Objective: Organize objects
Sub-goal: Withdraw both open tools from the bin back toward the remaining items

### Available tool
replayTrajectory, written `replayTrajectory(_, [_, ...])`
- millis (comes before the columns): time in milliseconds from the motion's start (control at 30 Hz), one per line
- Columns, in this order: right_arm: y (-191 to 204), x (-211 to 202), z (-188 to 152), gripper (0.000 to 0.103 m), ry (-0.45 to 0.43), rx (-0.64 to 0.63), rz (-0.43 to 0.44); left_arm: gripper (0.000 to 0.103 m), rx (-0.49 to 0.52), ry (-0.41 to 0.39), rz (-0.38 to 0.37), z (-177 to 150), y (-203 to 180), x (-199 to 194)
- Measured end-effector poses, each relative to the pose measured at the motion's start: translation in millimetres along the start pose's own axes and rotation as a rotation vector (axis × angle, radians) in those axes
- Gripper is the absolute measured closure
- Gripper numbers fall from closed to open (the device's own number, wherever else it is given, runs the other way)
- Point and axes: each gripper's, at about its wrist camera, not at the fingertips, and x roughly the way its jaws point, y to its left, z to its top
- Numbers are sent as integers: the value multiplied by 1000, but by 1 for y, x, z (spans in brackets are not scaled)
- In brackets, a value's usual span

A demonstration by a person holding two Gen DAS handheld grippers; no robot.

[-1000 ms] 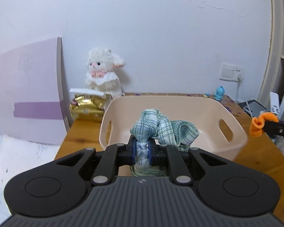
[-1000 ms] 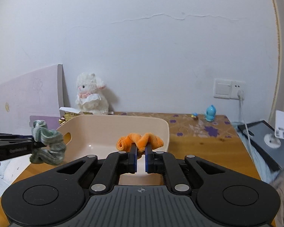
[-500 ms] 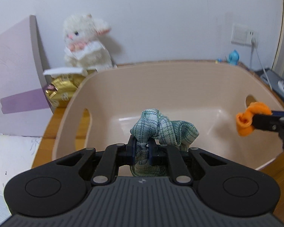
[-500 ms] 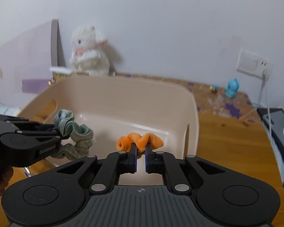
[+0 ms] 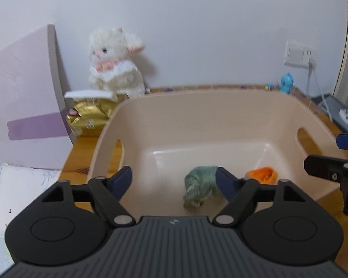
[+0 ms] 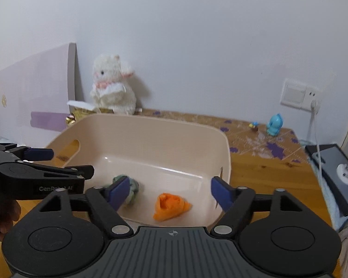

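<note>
On smooth beige plastic basket [image 6: 223,159] floor: crumpled green cloth [image 5: 198,191], orange cloth [image 6: 170,206]; both hand-held grippers spread, empty.

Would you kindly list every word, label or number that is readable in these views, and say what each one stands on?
"GenRobot.AI", partly covered and only roughly legible, on the side of the left hand-held gripper in the right wrist view.
Print on the gold packet: too blurred to read.
Nothing else carries readable text.

"GenRob…AI" partly legible, left gripper [image 6: 38,154] side
</note>
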Motion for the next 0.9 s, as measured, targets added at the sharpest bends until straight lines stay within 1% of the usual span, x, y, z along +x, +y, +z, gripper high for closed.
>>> replayTrajectory(67, [3, -13, 0, 9, -16, -1, -6, 17, 0, -21, 5, 1, 2, -14])
replayTrajectory(133, [6, -26, -1, 6, -14, -3, -9, 15, 1, -38, 9, 1, 3, -28])
replayTrajectory(333, [11, -63, -9, 0, -27, 6, -16, 13, -16, -66, 9, -8, 11, -67])
replayTrajectory(600, [17, -96, -35, 0, -5, 14, -42, 13, -9, -69, 23, -35, 16, -102])
replayTrajectory(767, [17, -102, -58, 0, 37, 28, -52, 13, 9, -48, 26, -58, 16, -114])
replayTrajectory(900, [18, -99, -78, 0, 87, 25, -69, 13, 29, -22, 31, -78, 15, -116])
